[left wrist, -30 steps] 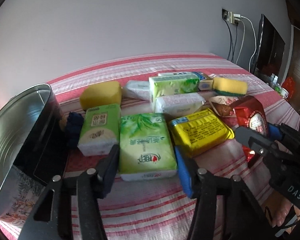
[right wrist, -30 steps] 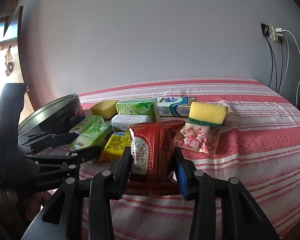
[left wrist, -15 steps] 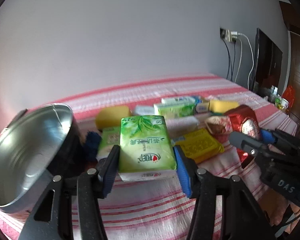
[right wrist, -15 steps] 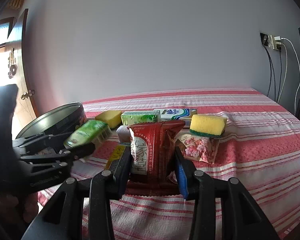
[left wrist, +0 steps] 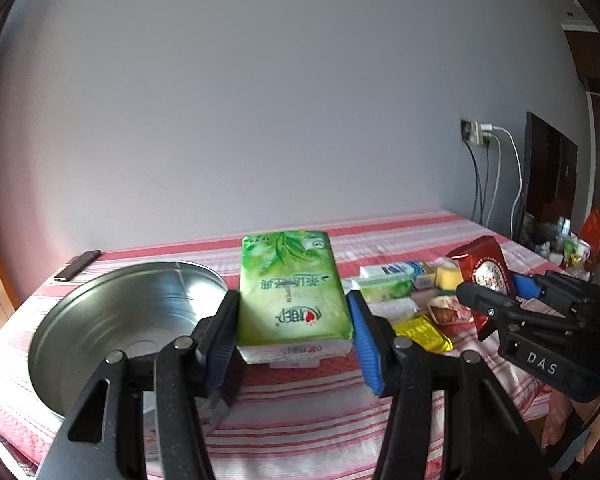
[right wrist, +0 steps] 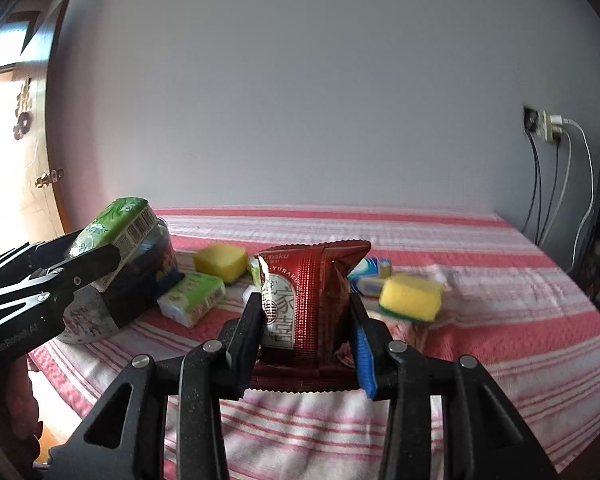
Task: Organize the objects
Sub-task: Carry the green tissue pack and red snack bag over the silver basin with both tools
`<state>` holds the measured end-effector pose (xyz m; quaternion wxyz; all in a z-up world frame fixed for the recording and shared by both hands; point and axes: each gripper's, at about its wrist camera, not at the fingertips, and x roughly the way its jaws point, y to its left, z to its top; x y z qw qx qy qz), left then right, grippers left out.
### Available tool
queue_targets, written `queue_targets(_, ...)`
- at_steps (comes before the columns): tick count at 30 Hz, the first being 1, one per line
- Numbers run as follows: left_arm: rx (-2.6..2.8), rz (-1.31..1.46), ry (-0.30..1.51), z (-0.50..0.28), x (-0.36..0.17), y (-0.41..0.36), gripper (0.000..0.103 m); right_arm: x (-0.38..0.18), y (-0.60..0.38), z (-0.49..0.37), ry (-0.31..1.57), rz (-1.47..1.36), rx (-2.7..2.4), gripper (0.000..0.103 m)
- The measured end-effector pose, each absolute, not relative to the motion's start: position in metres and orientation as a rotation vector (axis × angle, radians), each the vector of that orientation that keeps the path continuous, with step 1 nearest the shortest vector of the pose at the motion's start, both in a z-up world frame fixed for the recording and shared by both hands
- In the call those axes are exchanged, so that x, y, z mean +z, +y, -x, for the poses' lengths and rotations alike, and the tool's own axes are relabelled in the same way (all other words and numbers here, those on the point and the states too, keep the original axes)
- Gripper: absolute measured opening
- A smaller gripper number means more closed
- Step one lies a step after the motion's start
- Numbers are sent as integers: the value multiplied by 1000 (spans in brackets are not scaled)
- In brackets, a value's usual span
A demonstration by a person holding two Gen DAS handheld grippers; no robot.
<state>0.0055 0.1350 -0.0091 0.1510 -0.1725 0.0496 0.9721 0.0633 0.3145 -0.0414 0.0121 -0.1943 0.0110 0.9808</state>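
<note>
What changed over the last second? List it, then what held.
The left tongs lifted the green tissue pack off the bedspread toward the metal tin. The right tongs raised the red snack bag. Both grips held; the sponges and other packs stayed put.

"DAS" on the right gripper [left wrist: 496, 300], "GenRobot" (faint) on the left gripper [right wrist: 94, 258], "uraku" on the red packet [right wrist: 306, 300].
</note>
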Motion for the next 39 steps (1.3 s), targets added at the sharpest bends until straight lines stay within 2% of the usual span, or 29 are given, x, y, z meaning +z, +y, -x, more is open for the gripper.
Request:
queue_targets(15,2926,485,50,1,-4,83,53,-22,266,-41,-105,583,3139,43)
queue_targets(39,3076,605,-33,27,-17,22,53,-24,213,11,-257,678,3244,43)
